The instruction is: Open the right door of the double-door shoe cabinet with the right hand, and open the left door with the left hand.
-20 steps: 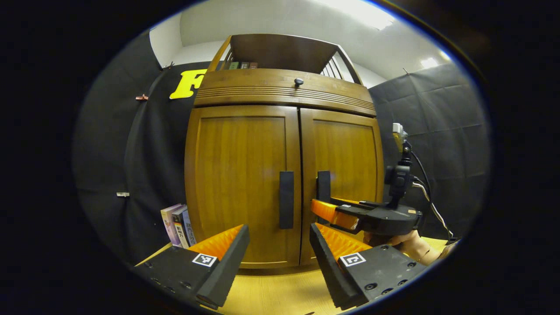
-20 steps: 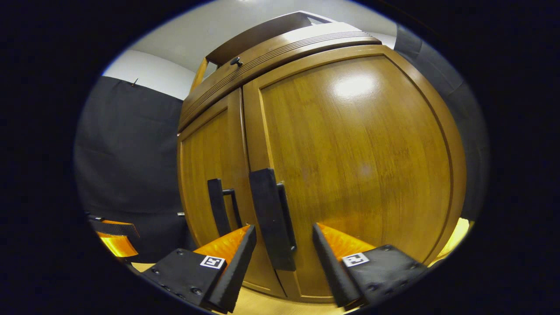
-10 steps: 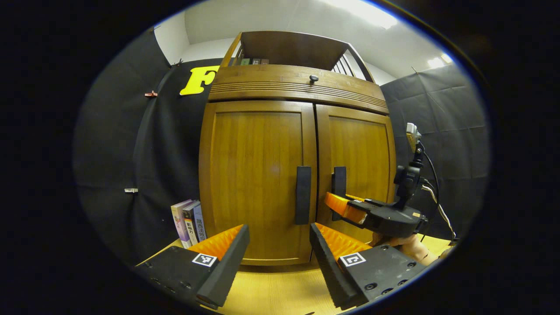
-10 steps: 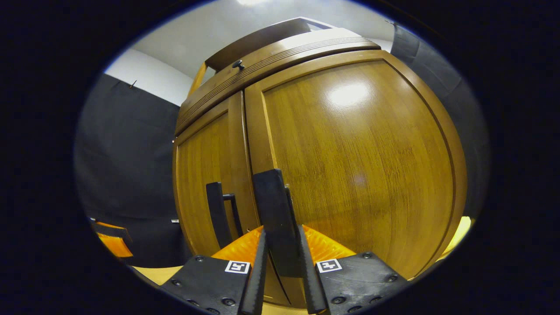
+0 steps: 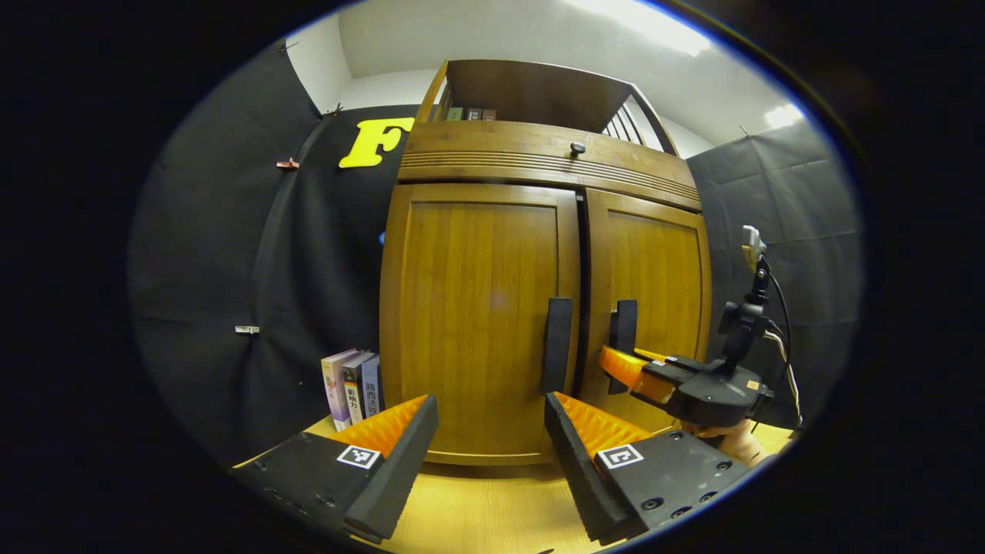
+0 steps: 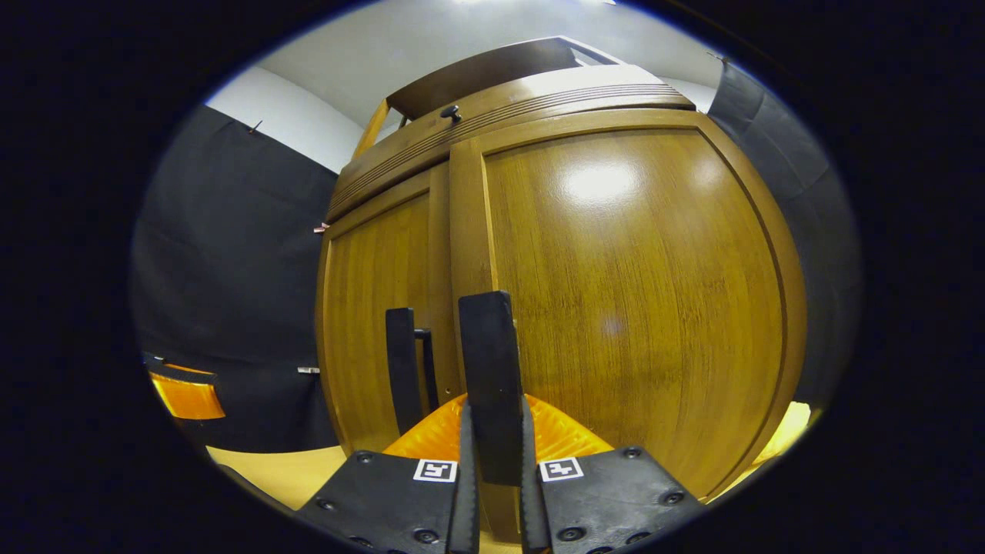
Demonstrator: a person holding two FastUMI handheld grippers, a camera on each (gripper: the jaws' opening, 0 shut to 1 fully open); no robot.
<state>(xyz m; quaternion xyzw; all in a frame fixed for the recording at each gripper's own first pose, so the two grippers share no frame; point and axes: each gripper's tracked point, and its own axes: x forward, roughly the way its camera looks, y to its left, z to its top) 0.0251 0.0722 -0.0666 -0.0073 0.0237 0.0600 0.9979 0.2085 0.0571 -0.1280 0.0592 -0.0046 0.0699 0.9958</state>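
Note:
The wooden shoe cabinet (image 5: 477, 308) stands on a light table, straight ahead of both grippers. Its right door (image 6: 631, 308) has a dark vertical handle (image 6: 486, 362), and my right gripper (image 6: 492, 462) is shut on the lower part of that handle. In the left gripper view the right gripper (image 5: 619, 365) shows at the right door's handle (image 5: 625, 327), and a narrow dark gap runs between the two doors. The left door (image 5: 477, 308) is closed, with its handle (image 5: 557, 345) free. My left gripper (image 5: 491, 454) is open and empty, short of the cabinet and below the left handle.
Several books (image 5: 352, 388) stand against the cabinet's left side. A drawer with a small knob (image 5: 577, 148) sits above the doors, under an open shelf. The table top (image 5: 477, 508) runs in front of the cabinet. Black cloth walls close in on both sides.
My right gripper has shut on the right door's handle, and the gap between the doors has widened slightly. The left gripper has shifted left, so the cabinet sits further right in its view.

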